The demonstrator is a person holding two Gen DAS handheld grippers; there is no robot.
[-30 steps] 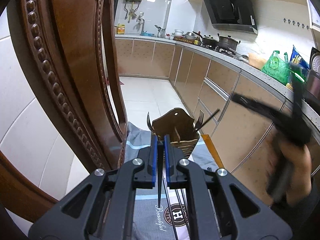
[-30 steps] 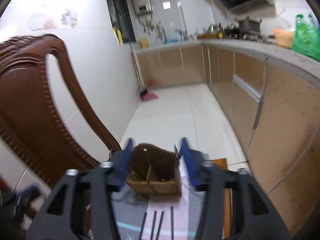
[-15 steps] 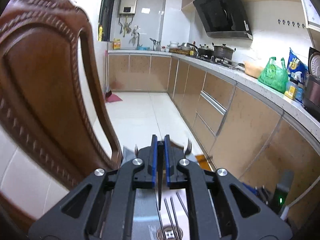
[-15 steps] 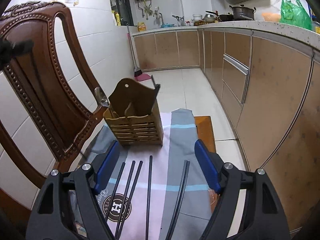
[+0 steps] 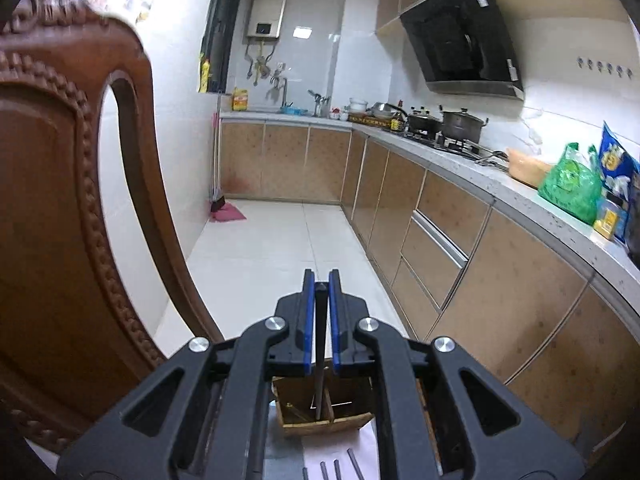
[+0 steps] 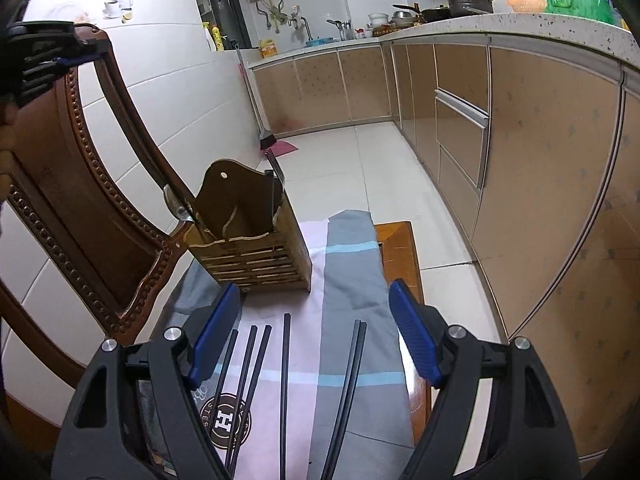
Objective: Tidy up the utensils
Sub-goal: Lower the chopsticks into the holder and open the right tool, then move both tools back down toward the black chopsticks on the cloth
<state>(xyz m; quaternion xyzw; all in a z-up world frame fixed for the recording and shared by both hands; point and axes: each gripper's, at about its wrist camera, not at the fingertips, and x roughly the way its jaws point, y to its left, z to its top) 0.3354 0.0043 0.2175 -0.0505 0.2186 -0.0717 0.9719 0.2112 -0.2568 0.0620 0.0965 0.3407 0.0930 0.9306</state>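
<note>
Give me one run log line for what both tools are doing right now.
left tool: shut on chopstick above holder | right tool: open above chopsticks

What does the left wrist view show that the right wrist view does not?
Only the left wrist view: the left tool shut on a chopstick, hanging over the holder; the hood.
Only the right wrist view: the right tool open, a spoon in the holder, the towel.
Both: holder, loose chopsticks, chair.

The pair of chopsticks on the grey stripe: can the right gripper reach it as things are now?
Probably yes. The right gripper is open and empty, and the pair of chopsticks lies bare on the cloth between its fingers, with nothing over it.
</note>
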